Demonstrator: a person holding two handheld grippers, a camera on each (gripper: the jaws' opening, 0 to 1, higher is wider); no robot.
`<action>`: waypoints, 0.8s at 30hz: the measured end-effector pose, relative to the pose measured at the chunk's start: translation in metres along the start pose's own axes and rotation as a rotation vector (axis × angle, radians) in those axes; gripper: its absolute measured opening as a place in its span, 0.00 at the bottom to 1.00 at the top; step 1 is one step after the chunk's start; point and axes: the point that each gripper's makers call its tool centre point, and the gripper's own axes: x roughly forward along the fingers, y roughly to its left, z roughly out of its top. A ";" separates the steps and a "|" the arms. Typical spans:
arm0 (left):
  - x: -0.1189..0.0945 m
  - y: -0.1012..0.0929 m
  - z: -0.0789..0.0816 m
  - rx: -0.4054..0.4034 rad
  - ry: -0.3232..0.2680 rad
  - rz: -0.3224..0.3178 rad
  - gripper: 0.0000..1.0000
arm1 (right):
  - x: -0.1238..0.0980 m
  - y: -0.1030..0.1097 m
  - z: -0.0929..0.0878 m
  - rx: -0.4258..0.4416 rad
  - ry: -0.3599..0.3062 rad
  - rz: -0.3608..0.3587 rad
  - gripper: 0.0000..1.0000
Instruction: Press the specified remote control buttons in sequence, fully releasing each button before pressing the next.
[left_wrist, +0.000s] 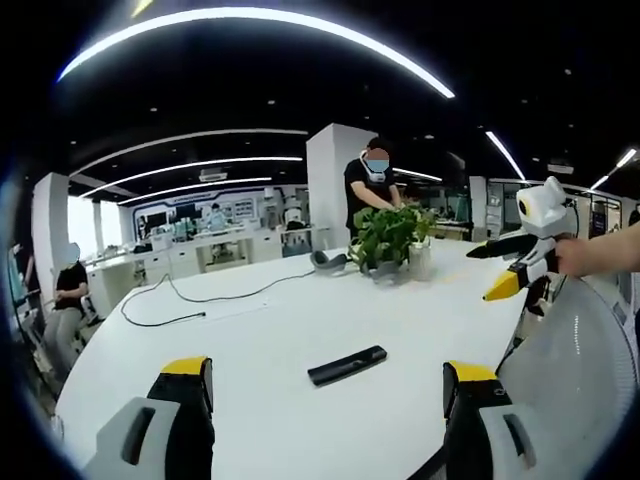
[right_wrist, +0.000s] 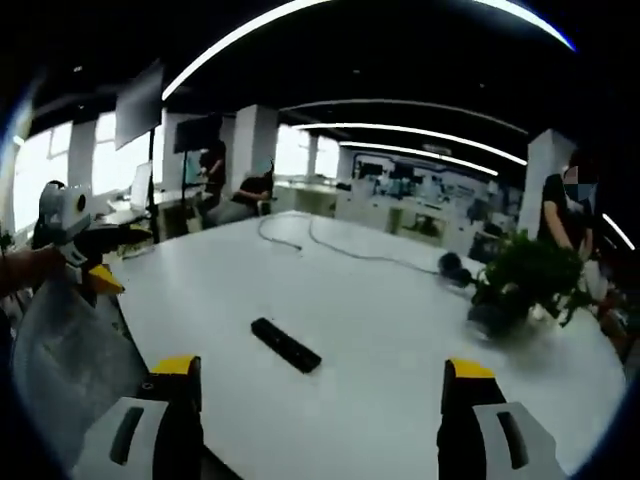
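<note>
Black remote control (left_wrist: 347, 365) lying flat on the white bench (left_wrist: 280, 330), beyond both grippers and untouched. Left gripper (left_wrist: 330, 400) and right gripper (right_wrist: 318, 400): jaws released, spread wide. Potted plant (left_wrist: 388, 240) at the far side.

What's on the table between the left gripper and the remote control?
Nothing: in the left gripper view, only bare white table lies between the open left gripper and the remote control.
</note>
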 end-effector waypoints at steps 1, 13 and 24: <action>-0.001 0.001 0.001 -0.006 -0.004 0.008 1.00 | -0.002 0.000 -0.002 -0.002 0.001 0.000 0.98; -0.003 0.009 -0.001 -0.041 -0.002 0.046 1.00 | -0.001 0.005 -0.014 0.035 0.009 0.041 0.94; -0.003 0.014 0.005 -0.082 -0.032 0.061 1.00 | -0.008 0.005 -0.002 0.041 -0.057 0.045 0.95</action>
